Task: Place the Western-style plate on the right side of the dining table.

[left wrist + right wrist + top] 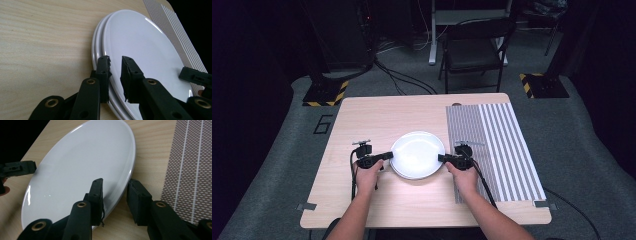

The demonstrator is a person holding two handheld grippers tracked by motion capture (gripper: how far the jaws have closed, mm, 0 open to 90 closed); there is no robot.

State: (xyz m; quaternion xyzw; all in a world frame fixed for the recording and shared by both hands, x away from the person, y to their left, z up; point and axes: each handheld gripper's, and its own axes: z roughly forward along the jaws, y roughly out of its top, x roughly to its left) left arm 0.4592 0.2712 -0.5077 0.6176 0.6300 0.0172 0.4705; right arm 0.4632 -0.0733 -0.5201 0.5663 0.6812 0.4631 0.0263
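Looks like a dark recording lab: hazard-striped stand bases (326, 93), floor cables (404, 80), folding chair (474, 50) behind wooden table (377, 120).

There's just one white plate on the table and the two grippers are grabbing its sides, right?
Not quite: it's a stack of plates, not one. The left gripper view shows extra rims under the top plate. The left gripper and right gripper are at its opposite sides.

Striped placemat (499, 150) on wooden table (377, 120); chair (474, 50) beyond.
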